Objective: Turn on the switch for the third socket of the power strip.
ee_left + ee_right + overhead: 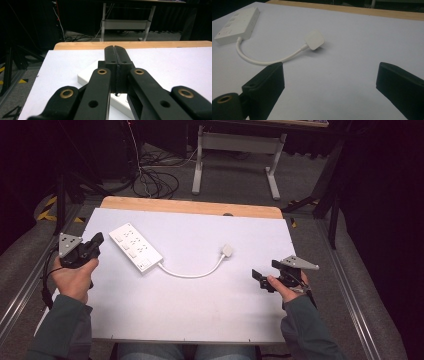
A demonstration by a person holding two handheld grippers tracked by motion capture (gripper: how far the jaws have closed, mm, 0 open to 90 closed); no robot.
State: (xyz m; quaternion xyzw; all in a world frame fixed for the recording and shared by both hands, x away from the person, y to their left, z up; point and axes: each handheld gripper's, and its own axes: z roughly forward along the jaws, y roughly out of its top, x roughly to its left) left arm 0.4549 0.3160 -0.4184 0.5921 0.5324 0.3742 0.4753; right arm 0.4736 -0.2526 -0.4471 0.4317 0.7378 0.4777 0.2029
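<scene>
Left tool (pixel 98 240): clenched, jaws pressed flat together with nothing between them, sitting just left of the white rectangular plastic power strip (pixel 135 246) on the worktop (pixel 200 305). In the left gripper view the closed tips (pixel 115 53) point over the strip's near corner (pixel 86 76), close above it but contact is hard to judge.

Right tool (pixel 258 276): released, jaws wide apart, empty, resting low at the worktop's right side. Right gripper view has both black pads (pixel 265 82) framing bare white surface, with the square white plug (pixel 314 39) ahead and slightly left, well apart from the pads.

Strip lies diagonally in the left-centre; its short white cable (pixel 192 271) curves rightward to the plug (pixel 227 251), which lies on the sheet.

Likely step: steady the strip with the closed left tool, take the plug with the right. To do it well: press down on the strip's body, not the sockets; bring the right tool in level, straddle the plug's flat sides, close squarely. Watch the stiff cable, which may swing the plug away when nudged.
</scene>
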